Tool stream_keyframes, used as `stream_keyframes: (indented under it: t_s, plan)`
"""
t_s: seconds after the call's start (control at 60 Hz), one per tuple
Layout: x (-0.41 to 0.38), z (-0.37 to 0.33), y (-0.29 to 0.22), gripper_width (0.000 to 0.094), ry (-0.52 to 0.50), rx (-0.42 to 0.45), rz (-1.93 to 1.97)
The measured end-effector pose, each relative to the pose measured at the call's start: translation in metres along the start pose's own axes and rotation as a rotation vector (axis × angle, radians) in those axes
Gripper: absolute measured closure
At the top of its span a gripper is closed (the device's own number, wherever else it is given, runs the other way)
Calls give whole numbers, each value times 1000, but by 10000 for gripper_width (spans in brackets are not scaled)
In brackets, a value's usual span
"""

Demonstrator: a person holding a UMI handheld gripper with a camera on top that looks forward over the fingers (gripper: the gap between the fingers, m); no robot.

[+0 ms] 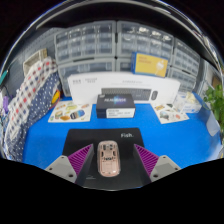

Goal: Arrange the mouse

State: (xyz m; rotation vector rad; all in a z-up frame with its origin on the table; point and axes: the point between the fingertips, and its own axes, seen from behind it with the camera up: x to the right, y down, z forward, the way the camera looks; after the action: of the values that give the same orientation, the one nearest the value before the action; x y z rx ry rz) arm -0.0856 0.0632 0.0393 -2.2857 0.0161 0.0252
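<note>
A pale pink mouse [108, 160] lies on a black mouse mat [120, 138] on the blue table [65, 135]. It lies between the two fingers of my gripper [113, 162], with its length along them. The left finger's purple pad [80, 158] is close to the mouse's left side. The right pad [151, 158] stands clearly apart from its right side. The gripper is open and neither pad visibly presses on the mouse.
Beyond the mat stand a black box [114, 102] and a long white keyboard box [115, 84]. Printed leaflets [70, 112] lie left and right. Grey drawer cabinets [110, 45] line the back. A checked sleeve [30, 95] is at left, a green plant [214, 100] at right.
</note>
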Motion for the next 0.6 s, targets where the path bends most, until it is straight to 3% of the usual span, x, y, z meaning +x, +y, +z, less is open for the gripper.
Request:
stream_keyframes:
  t_s: [0.283, 0.6]
  plan:
    - [28, -140, -52, 135, -27, 164, 13]
    - [73, -261, -17, 126, -47, 239, -23]
